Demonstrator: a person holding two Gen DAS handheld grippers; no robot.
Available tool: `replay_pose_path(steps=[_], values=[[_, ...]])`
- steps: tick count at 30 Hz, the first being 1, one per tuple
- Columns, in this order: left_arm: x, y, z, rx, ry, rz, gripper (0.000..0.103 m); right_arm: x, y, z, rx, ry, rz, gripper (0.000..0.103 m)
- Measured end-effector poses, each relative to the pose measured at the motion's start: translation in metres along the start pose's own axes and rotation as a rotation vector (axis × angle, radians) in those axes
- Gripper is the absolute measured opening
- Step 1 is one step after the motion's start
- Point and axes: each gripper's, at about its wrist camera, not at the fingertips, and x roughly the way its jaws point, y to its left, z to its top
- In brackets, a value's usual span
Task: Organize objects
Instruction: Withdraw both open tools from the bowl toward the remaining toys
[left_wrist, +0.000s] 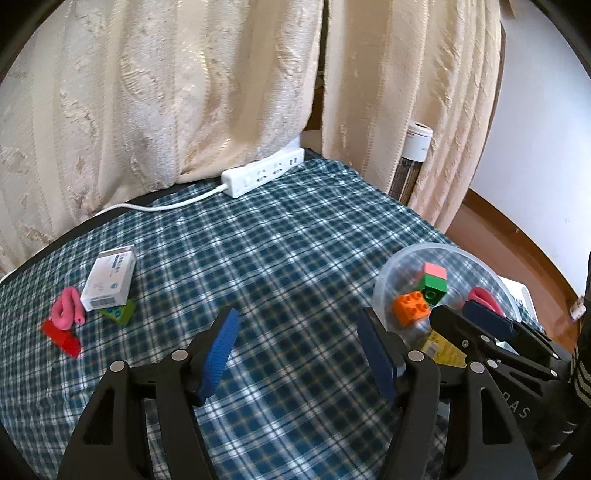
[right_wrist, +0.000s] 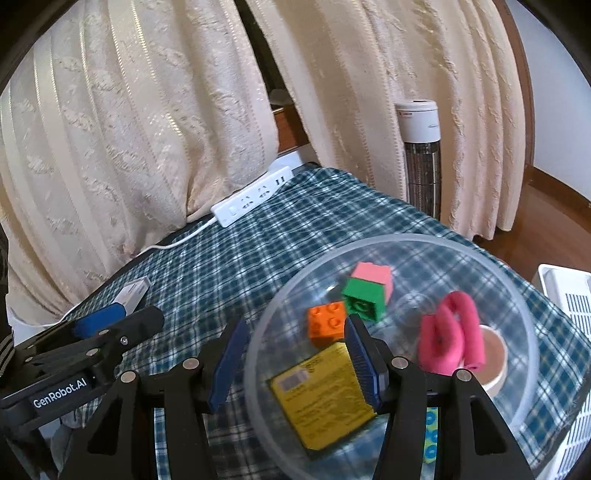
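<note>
Currently both my grippers hang over the plaid cloth (left_wrist: 295, 236). My left gripper (left_wrist: 299, 347) has its jaws wide apart with nothing between them, only cloth showing in the gap. My right gripper (right_wrist: 291, 362) also stands apart: its right finger reaches inside the clear bowl (right_wrist: 424, 242), its left finger stays outside the near-left rim, so the rim runs between them. I cannot tell whether either pad touches the bowl wall.

Bowl contents, right wrist view: orange brick (right_wrist: 327, 323) just beside the right finger; green brick (right_wrist: 364, 302) with a pink block (right_wrist: 371, 275) touching its top; a pink foam loop (right_wrist: 450, 332) on the right, lying against a tape roll (right_wrist: 495, 354); a yellow card (right_wrist: 325, 395) tilted at the near side, partly behind the finger.

Loose items, left wrist view, far left on the cloth: a white box (left_wrist: 109, 280) resting partly on a green wedge (left_wrist: 118, 314); a second pink foam piece (left_wrist: 66, 308) just left of the box, touching a red brick (left_wrist: 62, 338) at its near side. All are well apart from the bowl.

Background: white power strip (left_wrist: 262, 173) at the far edge of the cloth, against the cream curtains (left_wrist: 166, 92). A white crate (right_wrist: 565, 295) sits right of the bowl.
</note>
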Motion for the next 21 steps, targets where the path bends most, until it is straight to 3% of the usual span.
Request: replay_pose_path(steps=[5, 10, 21], values=[[0.000, 0.010, -0.002, -0.014, 0.006, 0.012, 0.068, 0.004, 0.013, -0.002, -0.020, 0.012, 0.011, 0.059], [-0.001, 0.022, -0.004, -0.023, 0.005, 0.025, 0.068, 0.010, 0.026, -0.004, -0.035, 0.024, 0.023, 0.067], [-0.005, 0.055, -0.011, -0.068, 0.003, 0.064, 0.068, 0.023, 0.064, -0.007, -0.110, 0.056, 0.059, 0.067]])
